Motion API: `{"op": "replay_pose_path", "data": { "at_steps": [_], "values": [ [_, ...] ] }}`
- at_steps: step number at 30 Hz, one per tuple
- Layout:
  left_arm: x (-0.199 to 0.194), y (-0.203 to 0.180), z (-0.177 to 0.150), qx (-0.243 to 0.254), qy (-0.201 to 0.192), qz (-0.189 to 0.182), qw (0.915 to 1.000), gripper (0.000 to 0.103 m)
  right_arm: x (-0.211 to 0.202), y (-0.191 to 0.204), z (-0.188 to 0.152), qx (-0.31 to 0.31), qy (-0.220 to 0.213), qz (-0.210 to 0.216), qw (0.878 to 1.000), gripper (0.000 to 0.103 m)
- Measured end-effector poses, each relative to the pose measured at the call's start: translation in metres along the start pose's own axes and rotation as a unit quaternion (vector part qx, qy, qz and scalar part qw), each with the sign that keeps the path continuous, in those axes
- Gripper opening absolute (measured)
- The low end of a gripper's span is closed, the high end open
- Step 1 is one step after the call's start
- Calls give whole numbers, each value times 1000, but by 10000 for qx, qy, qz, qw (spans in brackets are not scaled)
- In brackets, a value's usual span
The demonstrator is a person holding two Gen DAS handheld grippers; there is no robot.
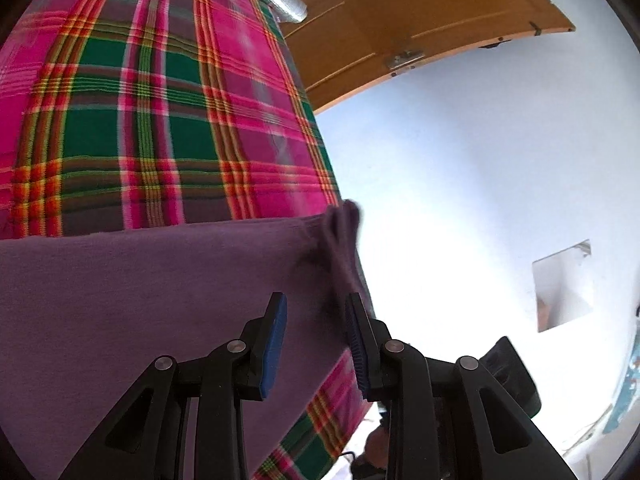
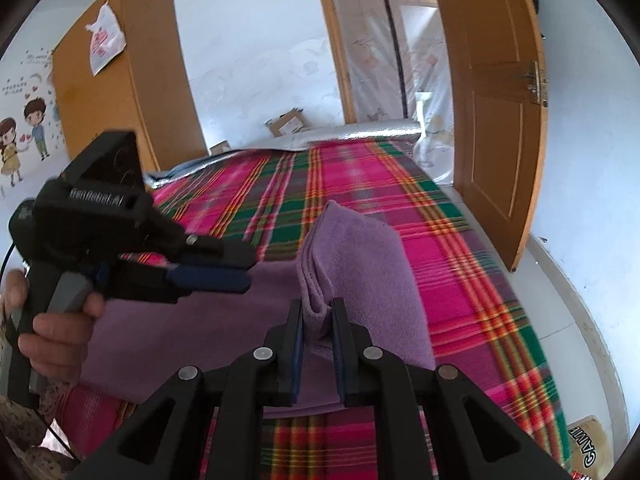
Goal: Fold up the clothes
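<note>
— Starting at the left, what's the left gripper doing?
— A hand holds it over the purple cloth; its jaws stand spread, nothing pinched between the pads.
— And the cloth itself?
— It lies on the plaid blanket covering the bed, partly folded, one end lifted.
— By what?
— The right gripper — its jaws pinch a bunched fold of the cloth. A wooden door stands open at the right.

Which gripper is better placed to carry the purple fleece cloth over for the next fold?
Right. The right gripper is shut on the purple fleece cloth; the left gripper is open, holding nothing.
</note>
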State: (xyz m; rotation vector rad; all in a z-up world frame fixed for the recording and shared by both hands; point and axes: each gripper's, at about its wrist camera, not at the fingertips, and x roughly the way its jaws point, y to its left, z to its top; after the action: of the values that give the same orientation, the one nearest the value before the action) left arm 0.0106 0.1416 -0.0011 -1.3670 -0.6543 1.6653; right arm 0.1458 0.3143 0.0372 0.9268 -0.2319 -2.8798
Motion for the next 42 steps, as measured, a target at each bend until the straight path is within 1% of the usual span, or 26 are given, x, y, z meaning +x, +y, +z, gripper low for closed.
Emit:
{"op": "replay_pose_path", "data": {
  "at_steps": [1,2,5,8,10,15,17,18,20,21,23,24,27,28,31,35,37,42],
  "values": [
    [2,1,1,-49,31,-5,10000,48,1,2,-1,-31,21,24,10000,13],
    [4,3,1,-114,42,-22,9999,51,1,4,-2,-62,42,41,10000,13],
    [5,9,4,-308,30,-161,9994,51,2,10,-4,-137,96,99,9998,13],
    [7,10,6,-359,26,-191,9992,51,3,15,-6,-168,144,144,9997,13],
    [10,11,8,-400,100,-226,9989,51,3,18,-7,-185,162,181,9995,13],
    [14,15,8,-471,158,-123,9987,51,0,28,-7,-292,161,304,9990,13],
    [14,19,9,-521,168,-141,9984,51,-1,31,-7,-330,165,334,9988,13],
    [13,20,9,-503,152,-150,9985,51,-2,33,-7,-349,168,342,9987,13],
    [10,19,7,-440,98,-57,9990,50,-3,37,-7,-383,169,371,9984,13],
    [7,19,6,-399,71,-8,9992,49,-3,39,-6,-400,168,387,9983,13],
    [1,20,1,-344,45,20,9994,39,-5,42,-5,-435,157,412,9981,13],
    [-1,19,0,-328,46,26,9994,38,-6,45,-4,-453,151,435,9979,13],
    [-12,20,-3,-337,-44,94,9994,27,-9,54,-2,-530,146,514,9972,13],
    [-15,21,-4,-362,-87,104,9993,21,-9,57,-2,-561,145,540,9969,13],
    [-33,21,-7,-359,-261,98,9990,15,-9,68,1,-649,124,632,9958,13],
    [-56,22,-13,-332,-470,230,9981,14,-7,82,4,-759,132,768,9941,13],
    [-67,27,-17,-398,-533,220,9975,11,-5,89,4,-805,153,832,9932,13],
    [-87,41,-24,-559,-681,302,9957,11,0,106,2,-865,250,1013,9908,13]
  ]
}}
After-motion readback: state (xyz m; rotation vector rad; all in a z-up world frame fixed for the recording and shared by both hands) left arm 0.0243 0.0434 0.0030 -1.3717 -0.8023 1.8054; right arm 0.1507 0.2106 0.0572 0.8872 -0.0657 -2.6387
